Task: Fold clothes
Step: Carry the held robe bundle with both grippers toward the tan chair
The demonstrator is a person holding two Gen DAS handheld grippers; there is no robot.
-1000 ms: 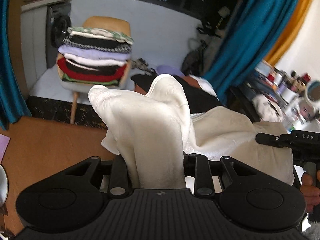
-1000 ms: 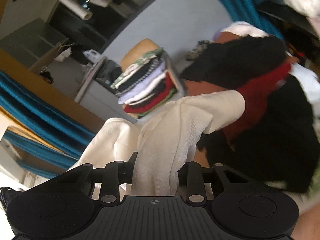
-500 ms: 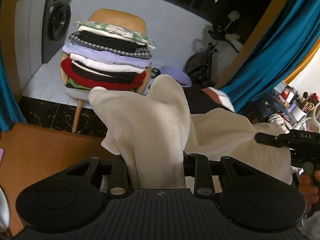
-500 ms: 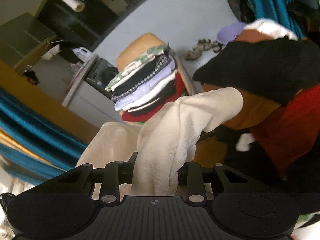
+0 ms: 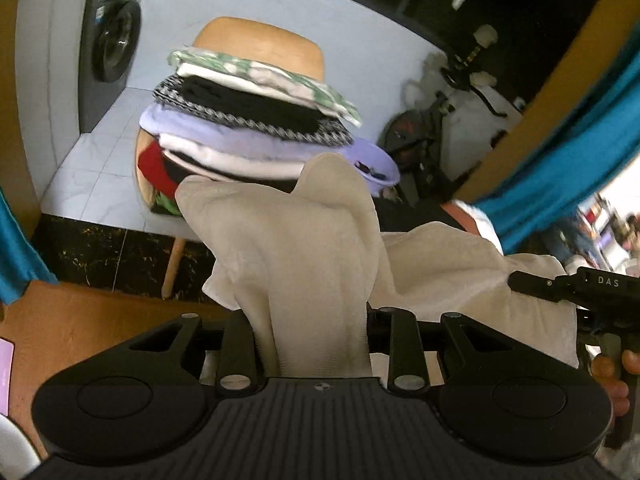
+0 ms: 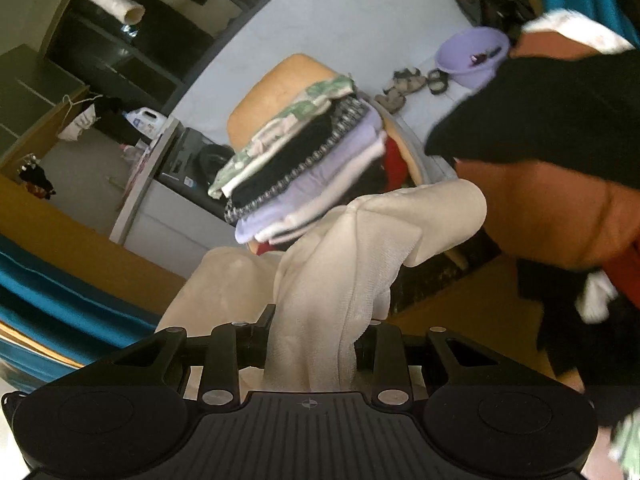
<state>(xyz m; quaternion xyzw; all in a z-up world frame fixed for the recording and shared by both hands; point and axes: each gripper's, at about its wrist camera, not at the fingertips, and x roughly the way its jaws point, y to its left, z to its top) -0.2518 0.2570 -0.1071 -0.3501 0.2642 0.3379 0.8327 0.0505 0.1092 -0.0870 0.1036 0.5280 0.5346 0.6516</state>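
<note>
A cream folded garment [image 5: 304,248] is held in the air between both grippers. My left gripper [image 5: 312,344] is shut on one end of it. My right gripper [image 6: 312,352] is shut on the other end [image 6: 360,256]; its body shows at the right of the left wrist view [image 5: 580,288]. Ahead stands a wooden chair [image 5: 264,40] bearing a tall stack of folded clothes [image 5: 248,120]; the stack also shows in the right wrist view [image 6: 304,160]. The garment's raised folds hide the stack's lower front.
A pile of unfolded black, orange and red clothes [image 6: 560,160] lies to the right. A washing machine [image 5: 112,48] stands at the back left. A lilac basin [image 6: 472,56] and sandals [image 6: 404,84] lie on the floor. Teal curtains [image 5: 580,152] hang at the right.
Both grippers have carried the cream garment toward the chair; the stack of folded clothes looks larger and nearer in both views. Both grips are unchanged.
</note>
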